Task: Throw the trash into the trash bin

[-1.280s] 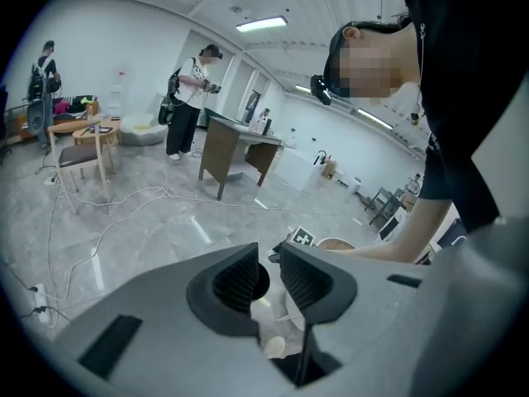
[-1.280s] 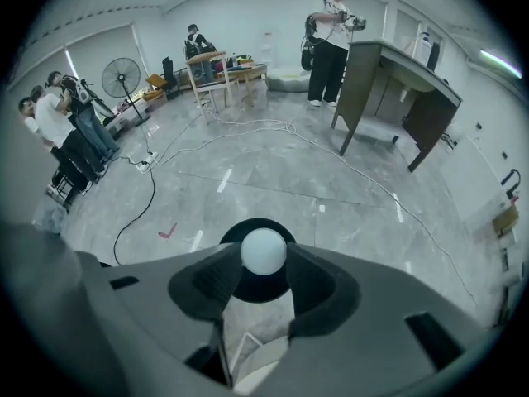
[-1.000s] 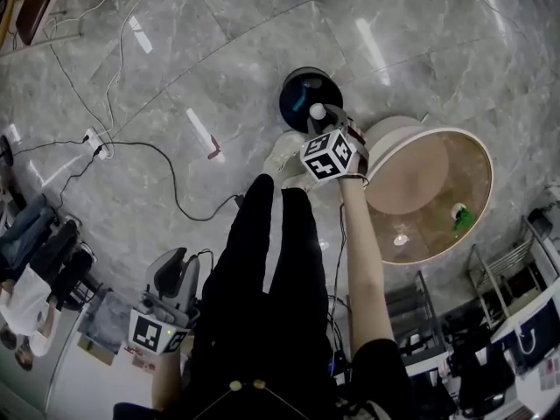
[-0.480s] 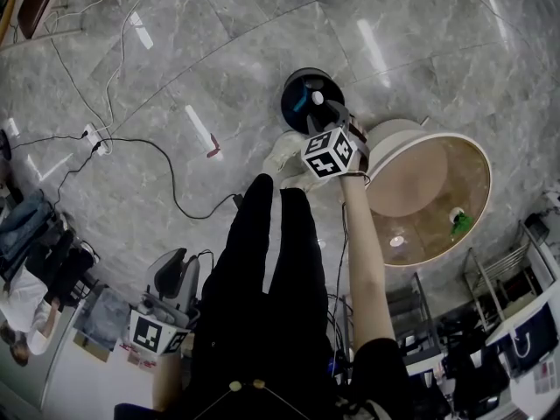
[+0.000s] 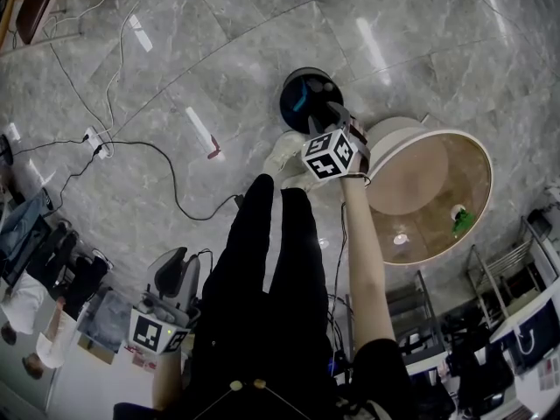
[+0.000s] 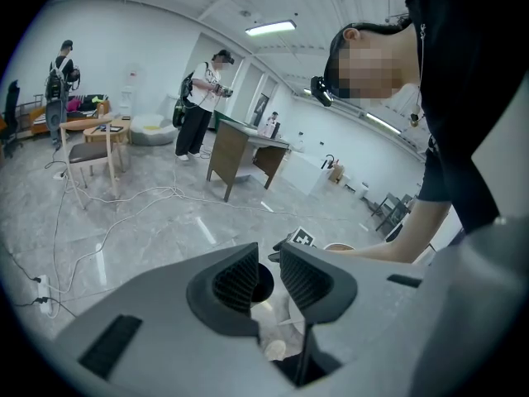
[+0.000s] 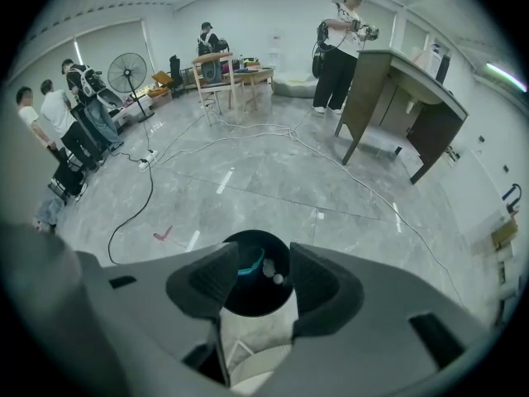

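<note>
The black round trash bin (image 5: 306, 94) stands on the grey stone floor ahead of my white shoes (image 5: 284, 154). My right gripper (image 5: 331, 112) hangs over its near rim, pointing steeply down. Its jaws have opened within the last second and nothing is between them. In the right gripper view the bin (image 7: 256, 300) shows between the open jaws (image 7: 263, 279), with a blue strip and small white trash pieces (image 7: 276, 276) lying inside. My left gripper (image 5: 172, 274) hangs low at my left side, jaws a little apart (image 6: 269, 275) and empty.
A round tan table (image 5: 477, 160) with a green item (image 5: 461, 219) stands right of the bin. Cables (image 5: 149, 147) and a power strip (image 5: 98, 143) lie on the floor at left, with a red scrap (image 5: 214, 151). People stand at the left (image 5: 35, 269). A desk (image 7: 405, 106) is farther off.
The white ball that sat at the right gripper's tips has left them and dropped toward the bin; it no longer shows at the jaws. Neither hand has shifted.
</note>
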The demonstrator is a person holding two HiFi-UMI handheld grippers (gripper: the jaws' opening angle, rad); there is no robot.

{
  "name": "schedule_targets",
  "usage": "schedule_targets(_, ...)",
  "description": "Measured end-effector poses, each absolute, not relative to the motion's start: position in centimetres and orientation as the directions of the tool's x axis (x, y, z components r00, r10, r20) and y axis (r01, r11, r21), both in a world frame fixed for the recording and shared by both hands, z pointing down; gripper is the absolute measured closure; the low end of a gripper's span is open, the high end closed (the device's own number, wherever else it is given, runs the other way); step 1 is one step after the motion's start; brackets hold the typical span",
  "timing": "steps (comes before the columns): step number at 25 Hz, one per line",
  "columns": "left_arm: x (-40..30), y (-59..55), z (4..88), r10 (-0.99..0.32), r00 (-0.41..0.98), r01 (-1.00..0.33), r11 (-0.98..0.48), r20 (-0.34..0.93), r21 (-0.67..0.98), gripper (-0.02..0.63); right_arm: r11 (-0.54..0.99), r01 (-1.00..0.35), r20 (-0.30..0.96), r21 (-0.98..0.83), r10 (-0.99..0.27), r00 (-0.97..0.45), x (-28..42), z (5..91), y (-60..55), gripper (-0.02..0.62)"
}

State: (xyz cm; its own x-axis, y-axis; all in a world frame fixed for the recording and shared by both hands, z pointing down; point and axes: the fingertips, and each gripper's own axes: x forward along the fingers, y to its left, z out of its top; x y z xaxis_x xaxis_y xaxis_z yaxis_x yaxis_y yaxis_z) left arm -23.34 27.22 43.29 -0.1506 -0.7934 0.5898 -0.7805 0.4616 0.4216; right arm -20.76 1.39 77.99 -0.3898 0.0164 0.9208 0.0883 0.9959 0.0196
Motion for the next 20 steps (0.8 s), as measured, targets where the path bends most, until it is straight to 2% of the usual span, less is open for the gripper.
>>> schedule_targets(7,-23.3,26.7,43.2,-0.808,-0.118,-0.804,0.419,0.577,0.423,0.523,0.998,0.046,0.914,0.032,-0.011,-0.405,-19.9,77.0,0.8,0.394)
schedule_targets(12,-22.7,25.0,42.4,-0.834,-0.058,-0.841,0.337,0.549,0.422,0.523,0.997,-0.055,0.885,0.048,-0.068,-0.46,-18.5,73.0,-0.5,0.396)
schedule_targets(20,-20.3,17.7,39.2,-0.882,0.172,-0.912,0.026,0.438,0.41,0.523,0.94,-0.337,0.782,0.041,-0.241,-0.575,-11.9,59.3,-2.7,0.413)
